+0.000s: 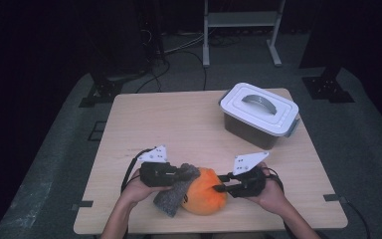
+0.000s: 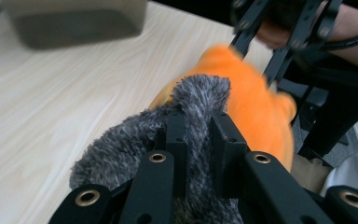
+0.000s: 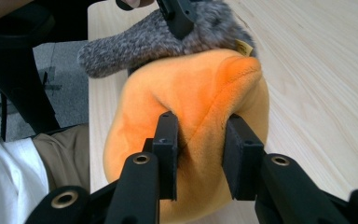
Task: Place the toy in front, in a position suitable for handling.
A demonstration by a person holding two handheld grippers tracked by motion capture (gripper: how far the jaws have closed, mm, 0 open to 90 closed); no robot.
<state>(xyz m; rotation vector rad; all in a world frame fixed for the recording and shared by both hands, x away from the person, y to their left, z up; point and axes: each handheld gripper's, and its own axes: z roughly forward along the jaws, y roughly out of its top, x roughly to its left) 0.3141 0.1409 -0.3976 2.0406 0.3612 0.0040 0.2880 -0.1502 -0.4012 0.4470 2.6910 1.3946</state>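
Your left gripper [image 2: 198, 135] pinches the grey fuzzy cloth [image 2: 135, 144]; at its three o'clock, your right gripper [image 3: 200, 149] clamps the orange plush [image 3: 191, 93].

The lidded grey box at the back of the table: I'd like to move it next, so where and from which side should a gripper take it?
Probably by the arched grey handle on the white lid of the box, coming from above with the jaws set across the handle's narrow width. It stands raised at the lid's middle, while the box walls look too wide for a pinch. Whether the lid is latched cannot be told.
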